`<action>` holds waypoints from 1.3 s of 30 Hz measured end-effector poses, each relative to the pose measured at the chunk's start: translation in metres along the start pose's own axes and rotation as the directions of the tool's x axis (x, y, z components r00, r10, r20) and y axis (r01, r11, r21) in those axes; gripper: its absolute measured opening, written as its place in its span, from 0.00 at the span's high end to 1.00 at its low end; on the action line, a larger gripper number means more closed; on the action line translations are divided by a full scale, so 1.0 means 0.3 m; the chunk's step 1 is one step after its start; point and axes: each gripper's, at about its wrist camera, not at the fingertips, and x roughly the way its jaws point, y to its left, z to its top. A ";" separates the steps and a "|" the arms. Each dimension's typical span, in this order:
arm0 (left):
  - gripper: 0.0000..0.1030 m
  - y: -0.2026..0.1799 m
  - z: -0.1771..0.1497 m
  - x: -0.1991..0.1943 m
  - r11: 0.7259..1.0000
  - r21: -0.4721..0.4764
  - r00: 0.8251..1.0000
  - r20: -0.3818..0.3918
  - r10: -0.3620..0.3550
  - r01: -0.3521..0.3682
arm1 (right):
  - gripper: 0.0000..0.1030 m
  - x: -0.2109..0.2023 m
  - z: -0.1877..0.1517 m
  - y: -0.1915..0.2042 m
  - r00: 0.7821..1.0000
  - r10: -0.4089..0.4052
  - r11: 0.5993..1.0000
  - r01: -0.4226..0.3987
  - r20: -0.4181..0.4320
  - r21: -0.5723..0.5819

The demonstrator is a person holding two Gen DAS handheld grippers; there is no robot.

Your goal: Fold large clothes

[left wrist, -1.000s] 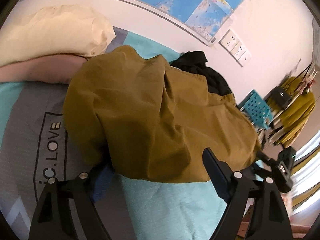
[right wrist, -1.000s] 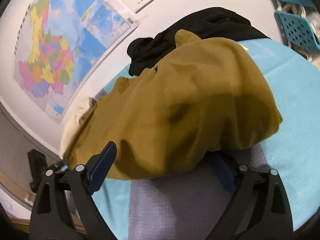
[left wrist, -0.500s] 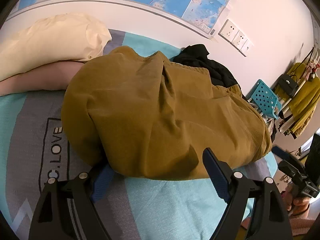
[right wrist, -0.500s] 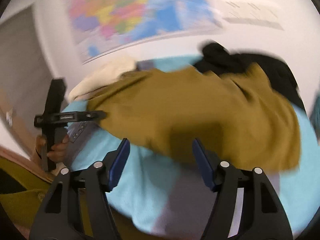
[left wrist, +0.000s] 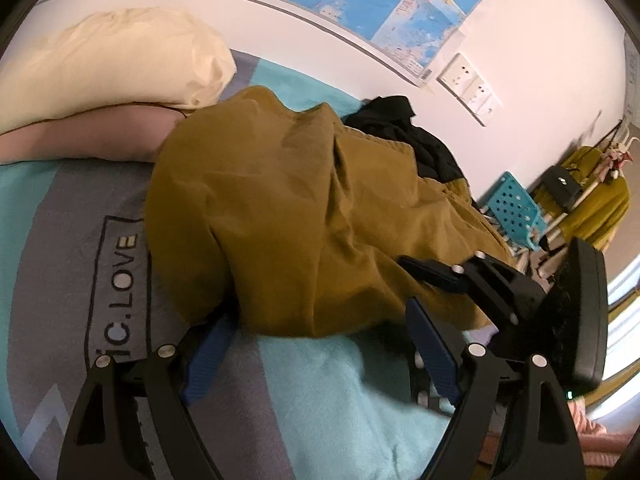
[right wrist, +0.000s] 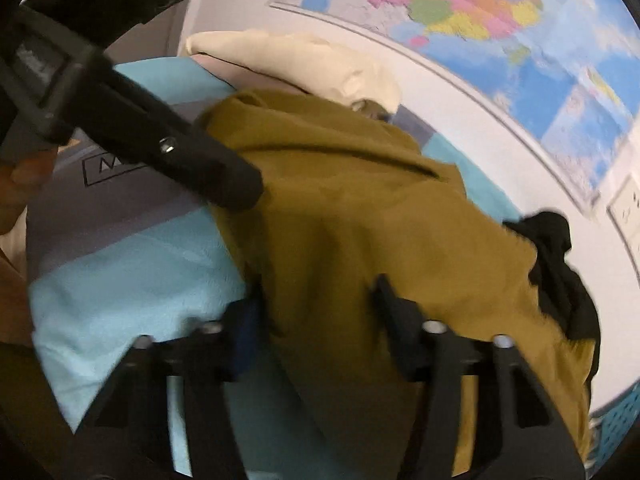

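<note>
- Mustard-brown woven cloth garment (left wrist: 304, 216), large and crumpled, lies heaped on the teal-and-grey printed bedspread (left wrist: 328, 392), straight ahead of both tools; its near hem reaches the fingertips of each.
- Left tool (left wrist: 320, 344): jaws stand wide apart, nothing gripped. The near edge of the garment lies just beyond and partly over the left blue pad (left wrist: 206, 356); the right pad is bare over the bedspread.
- Right tool (right wrist: 316, 320): jaws have just been closing, and a fold of the garment's edge sits between them. Blur hides whether the pads actually press on the cloth, so I cannot tell if the grip is made.
- Black bundled garment (left wrist: 416, 148) lies beyond the mustard one, on its far side, touching it.
- Cream pillow (left wrist: 116, 68) sits further off, to the left of the left tool.
- Judgement: step in hand is taking hold of the near hem with both tools.
- To do it well: pinch one layer only, at points well apart along the hem; confirm right grip before lifting.
- Risk: catching the bedspread with the cloth, or dragging the black garment along.
</note>
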 end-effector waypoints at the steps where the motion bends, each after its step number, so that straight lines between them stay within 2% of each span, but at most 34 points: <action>1: 0.19 0.002 -0.008 0.000 1.000 -0.002 1.000 -0.015 -0.023 0.023 | 0.78 -0.011 0.005 -0.031 0.999 0.032 0.998 -0.033 0.016 0.059; 2: 0.19 0.004 -0.016 -0.001 0.999 -0.003 0.999 -0.024 -0.040 0.040 | 0.82 -0.035 0.010 -0.086 0.996 0.080 0.983 -0.088 0.050 0.163; 4: 0.17 0.007 -0.039 0.010 0.994 -0.015 0.992 -0.060 -0.108 0.108 | 0.84 -0.068 0.016 -0.156 0.987 0.127 0.952 -0.148 0.095 0.267; 7: 0.17 0.009 -0.043 0.045 0.984 -0.049 0.981 -0.082 -0.175 0.171 | 0.85 -0.076 0.028 -0.184 0.982 0.154 0.932 -0.183 0.113 0.312; 9: 0.17 0.017 -0.016 0.063 0.984 -0.080 0.985 -0.055 -0.166 0.161 | 0.84 -0.067 0.027 -0.176 0.982 0.161 0.934 -0.185 0.104 0.307; 13: 0.14 0.066 0.073 0.065 0.957 -0.179 0.973 0.057 -0.222 0.229 | 0.83 -0.066 0.002 -0.156 0.979 0.179 0.917 -0.203 0.101 0.343; 14: 0.10 0.082 0.087 0.071 0.947 -0.210 0.969 0.075 -0.234 0.245 | 0.76 -0.080 -0.011 -0.159 0.974 0.196 0.904 -0.223 0.110 0.364; 15: 0.10 0.096 0.096 0.082 0.942 -0.238 0.972 0.078 -0.223 0.235 | 0.70 -0.104 -0.031 -0.174 0.965 0.228 0.875 -0.262 0.130 0.407; 16: 0.10 0.107 0.102 0.092 0.942 -0.258 0.976 0.072 -0.204 0.215 | 0.65 -0.127 -0.050 -0.187 0.960 0.241 0.857 -0.281 0.145 0.433; 18: 0.12 0.125 0.103 0.108 0.946 -0.277 0.985 0.066 -0.158 0.170 | 0.49 -0.215 -0.129 -0.222 0.948 0.257 0.807 -0.316 0.186 0.499; 19: 0.12 0.123 0.102 0.104 0.947 -0.270 0.985 0.073 -0.157 0.171 | 0.45 -0.250 -0.173 -0.242 0.946 0.256 0.779 -0.324 0.198 0.537; 20: 0.13 0.122 0.102 0.104 0.948 -0.268 0.985 0.075 -0.156 0.170 | 0.38 -0.302 -0.251 -0.277 0.942 0.259 0.722 -0.334 0.212 0.605; 21: 0.14 0.123 0.101 0.104 0.950 -0.268 0.986 0.076 -0.149 0.164 | 0.37 -0.333 -0.307 -0.300 0.943 0.254 0.682 -0.331 0.213 0.652; 22: 0.15 0.118 0.102 0.107 0.954 -0.264 0.989 0.075 -0.129 0.145 | 0.37 -0.374 -0.386 -0.329 0.948 0.236 0.623 -0.317 0.214 0.715; 23: 0.19 0.119 0.106 0.111 0.958 -0.258 0.991 0.072 -0.113 0.128 | 0.32 -0.412 -0.472 -0.358 0.952 0.216 0.548 -0.302 0.217 0.780; 24: 0.23 0.116 0.106 0.108 0.963 -0.245 0.993 0.068 -0.095 0.109 | 0.30 -0.434 -0.529 -0.376 0.959 0.193 0.500 -0.279 0.208 0.820; 26: 0.24 0.117 0.109 0.107 0.971 -0.220 0.995 0.064 -0.077 0.089 | 0.30 -0.488 -0.668 -0.422 0.981 0.104 0.377 -0.193 0.165 0.906; 28: 0.25 0.111 0.116 0.109 0.975 -0.210 0.997 0.051 -0.062 0.071 | 0.25 -0.505 -0.749 -0.450 0.985 0.069 0.280 -0.173 0.160 0.944; 29: 0.26 0.109 0.115 0.106 0.977 -0.204 0.997 0.052 -0.060 0.069 | 0.15 -0.502 -0.773 -0.456 0.988 0.054 0.250 -0.154 0.145 0.956; 30: 0.26 0.109 0.117 0.106 0.978 -0.197 0.997 0.050 -0.053 0.062 | 0.15 -0.491 -0.795 -0.466 0.995 0.030 0.223 -0.103 0.099 0.969; 34: 0.26 0.105 0.112 0.102 0.983 -0.181 0.999 0.037 -0.029 0.036 | 0.15 -0.435 -0.752 -0.493 0.997 -0.022 0.268 -0.062 0.071 0.962; 35: 0.26 0.107 0.111 0.105 0.984 -0.178 0.999 0.031 -0.025 0.031 | 0.11 -0.422 -0.741 -0.501 0.997 -0.033 0.267 -0.061 0.072 0.962; 39: 0.26 0.117 0.113 0.119 0.984 -0.176 1.000 0.016 -0.021 0.023 | 0.09 -0.350 -0.697 -0.545 0.992 -0.089 0.228 -0.064 0.086 0.972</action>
